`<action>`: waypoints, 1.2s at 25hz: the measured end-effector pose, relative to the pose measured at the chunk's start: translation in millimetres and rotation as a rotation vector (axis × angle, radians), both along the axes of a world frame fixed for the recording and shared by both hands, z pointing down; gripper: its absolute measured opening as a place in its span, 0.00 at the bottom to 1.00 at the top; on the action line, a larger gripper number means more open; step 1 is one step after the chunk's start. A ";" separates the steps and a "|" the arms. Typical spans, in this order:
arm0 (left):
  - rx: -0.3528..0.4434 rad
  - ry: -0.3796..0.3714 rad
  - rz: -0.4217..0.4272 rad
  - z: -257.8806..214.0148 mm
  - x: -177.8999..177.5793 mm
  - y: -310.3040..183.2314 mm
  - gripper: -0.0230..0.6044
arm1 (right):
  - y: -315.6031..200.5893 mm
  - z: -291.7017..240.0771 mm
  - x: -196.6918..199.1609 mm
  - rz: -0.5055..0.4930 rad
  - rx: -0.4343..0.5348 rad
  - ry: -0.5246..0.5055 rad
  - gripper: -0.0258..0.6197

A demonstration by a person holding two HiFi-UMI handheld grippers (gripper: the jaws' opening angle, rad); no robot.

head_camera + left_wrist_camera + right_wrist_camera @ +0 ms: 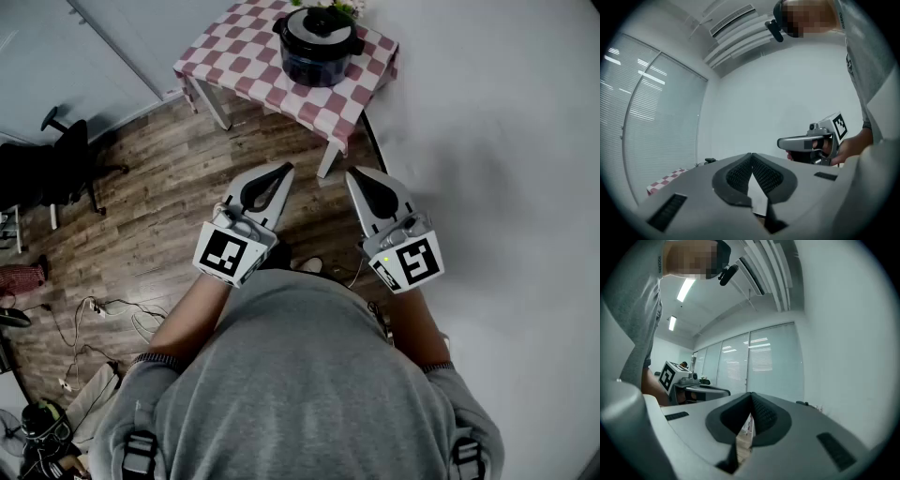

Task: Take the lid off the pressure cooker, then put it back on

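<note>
Jaws closed and empty on left gripper [283, 170] and right gripper [355, 174], well short of pressure cooker [317, 56] on counter [251, 66]; approach level, spread jaws before lid [320, 25].

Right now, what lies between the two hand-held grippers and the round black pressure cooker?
In the head view, only brown wooden floor, then the red-checked table's edge and white leg.

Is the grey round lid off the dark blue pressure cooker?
No, the grey round lid sits on top of the dark blue pressure cooker.
</note>
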State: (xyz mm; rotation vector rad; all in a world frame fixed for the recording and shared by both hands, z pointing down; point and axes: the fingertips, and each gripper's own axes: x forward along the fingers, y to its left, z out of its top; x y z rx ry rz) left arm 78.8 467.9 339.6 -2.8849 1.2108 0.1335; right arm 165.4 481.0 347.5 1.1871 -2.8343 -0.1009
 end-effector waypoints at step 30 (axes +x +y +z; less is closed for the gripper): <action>0.014 -0.012 0.008 0.2 3.8 -4.4 0.07 | -2.8 10.0 4.8 0.000 -0.019 0.016 0.09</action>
